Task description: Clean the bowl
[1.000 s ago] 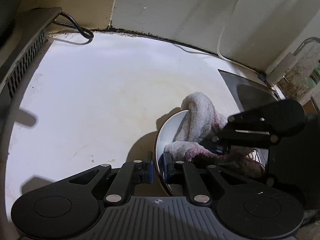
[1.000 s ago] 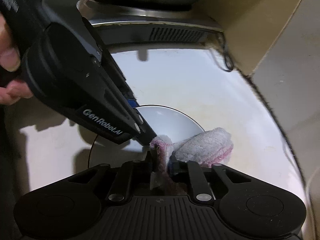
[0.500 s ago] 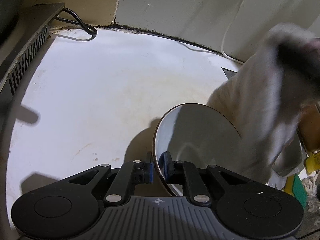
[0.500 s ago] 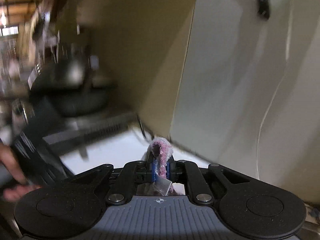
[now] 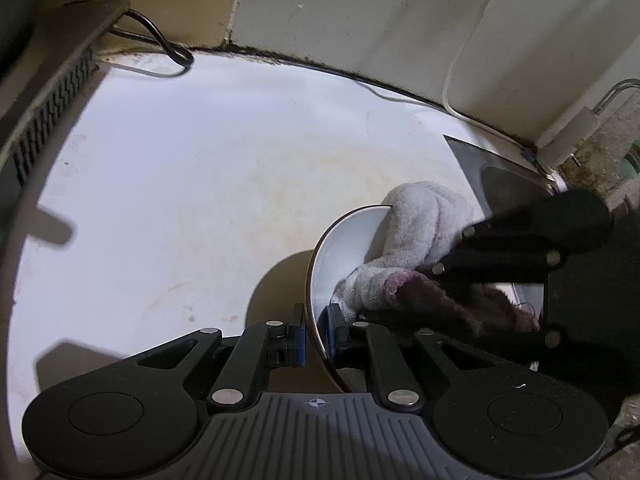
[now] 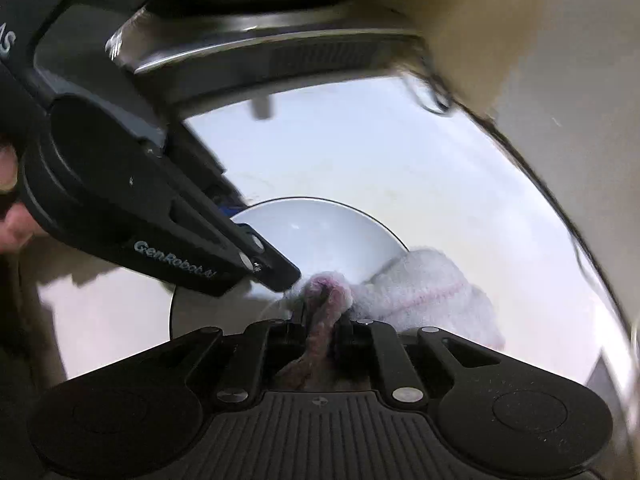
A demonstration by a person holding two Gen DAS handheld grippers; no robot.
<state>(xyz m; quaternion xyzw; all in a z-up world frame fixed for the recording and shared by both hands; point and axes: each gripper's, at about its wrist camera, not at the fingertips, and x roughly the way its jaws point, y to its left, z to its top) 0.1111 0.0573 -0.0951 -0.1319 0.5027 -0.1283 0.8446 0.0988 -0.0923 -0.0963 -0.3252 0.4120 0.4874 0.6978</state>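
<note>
A white bowl (image 5: 340, 256) with a dark rim stands tilted on the white counter, and my left gripper (image 5: 316, 332) is shut on its near rim. A white and pink cloth (image 5: 420, 232) lies in the bowl and hangs over its far edge. My right gripper (image 5: 440, 276) comes in from the right, shut on the pink end of the cloth. In the right wrist view the bowl (image 6: 320, 232) lies ahead, the cloth (image 6: 420, 288) drapes over its right side, and my right gripper (image 6: 322, 320) pinches the pink end. My left gripper (image 6: 276, 276) reaches in from the left.
A stove (image 5: 52, 92) with a vent grille and a black cable (image 5: 168, 48) lines the left side of the counter (image 5: 200, 200). A steel sink (image 5: 504, 176) and a white cord (image 5: 464, 80) sit at the right by the wall. A hand (image 6: 8, 196) holds the left gripper.
Half a second ago the right gripper had lifted the cloth up out of the bowl. Now it has come back down and the cloth lies in the bowl again. The left gripper kept still.
</note>
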